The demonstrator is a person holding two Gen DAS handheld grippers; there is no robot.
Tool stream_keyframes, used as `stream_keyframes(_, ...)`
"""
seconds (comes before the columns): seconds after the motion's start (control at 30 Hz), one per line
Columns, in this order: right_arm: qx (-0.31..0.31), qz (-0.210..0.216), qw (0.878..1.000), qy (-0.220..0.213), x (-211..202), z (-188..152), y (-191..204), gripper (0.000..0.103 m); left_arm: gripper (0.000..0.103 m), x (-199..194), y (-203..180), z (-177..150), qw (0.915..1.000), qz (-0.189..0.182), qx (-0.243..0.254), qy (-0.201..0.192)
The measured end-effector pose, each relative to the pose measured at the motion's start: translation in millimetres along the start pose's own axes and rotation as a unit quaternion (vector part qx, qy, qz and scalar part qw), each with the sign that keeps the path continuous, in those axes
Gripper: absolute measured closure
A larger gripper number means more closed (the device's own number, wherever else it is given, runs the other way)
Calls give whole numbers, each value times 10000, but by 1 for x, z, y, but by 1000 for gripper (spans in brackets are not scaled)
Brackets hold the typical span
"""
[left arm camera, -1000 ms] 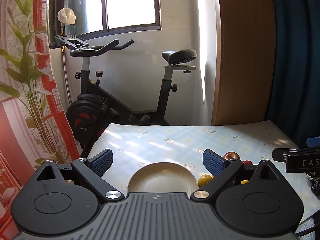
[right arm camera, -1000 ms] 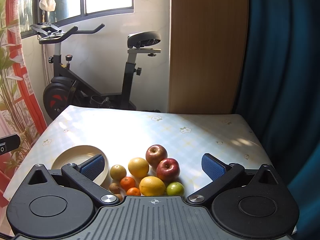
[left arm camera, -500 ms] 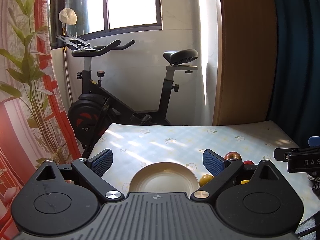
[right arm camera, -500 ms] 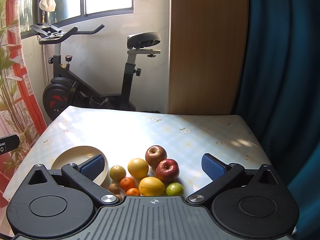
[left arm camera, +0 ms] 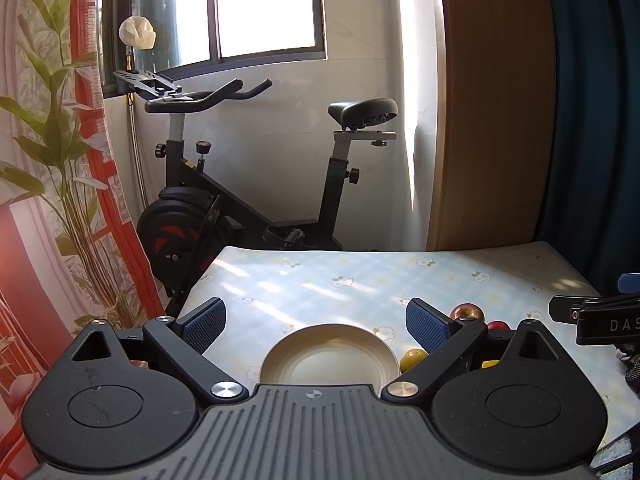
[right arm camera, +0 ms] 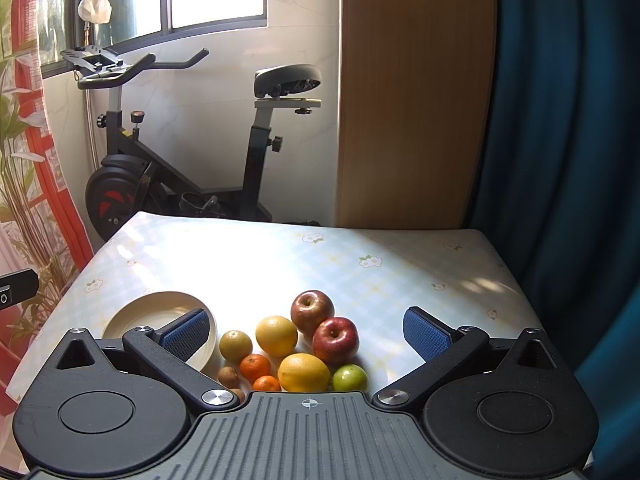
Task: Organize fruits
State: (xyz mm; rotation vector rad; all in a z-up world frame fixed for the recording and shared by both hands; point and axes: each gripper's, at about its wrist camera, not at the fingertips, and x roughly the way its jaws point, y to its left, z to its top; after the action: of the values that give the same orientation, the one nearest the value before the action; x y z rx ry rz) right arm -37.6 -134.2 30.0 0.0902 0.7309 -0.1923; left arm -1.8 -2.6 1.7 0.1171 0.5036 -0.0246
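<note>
A cream bowl [left arm camera: 328, 350] sits empty on the table, right below my open left gripper [left arm camera: 316, 320]; it also shows in the right wrist view [right arm camera: 132, 316]. A cluster of fruit lies to the bowl's right: two red apples [right arm camera: 335, 339], an orange [right arm camera: 277, 335], a lemon [right arm camera: 303, 372], a green fruit [right arm camera: 350, 377], small tangerines [right arm camera: 255, 366] and kiwis [right arm camera: 228, 376]. My right gripper [right arm camera: 306, 330] is open and empty above the cluster. In the left wrist view only an apple [left arm camera: 466, 312] and a yellow fruit [left arm camera: 414, 358] peek out.
The table [right arm camera: 280, 256] has a pale floral cloth. An exercise bike [left arm camera: 248, 200] stands behind its far edge. A red leafy curtain [left arm camera: 48, 200] hangs at left, a wooden panel [right arm camera: 412, 100] and blue curtain [right arm camera: 560, 140] at right.
The left gripper has tilted up slightly, so the bowl sits lower in its view. The right gripper has barely moved. Both stay open.
</note>
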Motion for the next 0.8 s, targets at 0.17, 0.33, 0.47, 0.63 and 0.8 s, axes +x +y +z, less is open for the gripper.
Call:
stream_keyframes(0.17,0,-1,10000,-3,0,0,0,0,5,0,0,0,10000,1,-2,1)
stream_keyframes(0.33,-4,-3,10000,-4,0,0,0,0,5,0,0,0,10000,0,1,2)
stream_keyframes(0.47,-3,-1,10000,0,0,0,0,0,5,-1,1,0,10000,19,-3,-2)
stream_keyframes(0.63,-11,6,10000,0,1,0,0,0,5,-1,1,0,10000,19,-3,2)
stream_keyframes(0.8,-13,6,10000,7,1,0,0,0,5,-1,1,1,10000,31,-20,6)
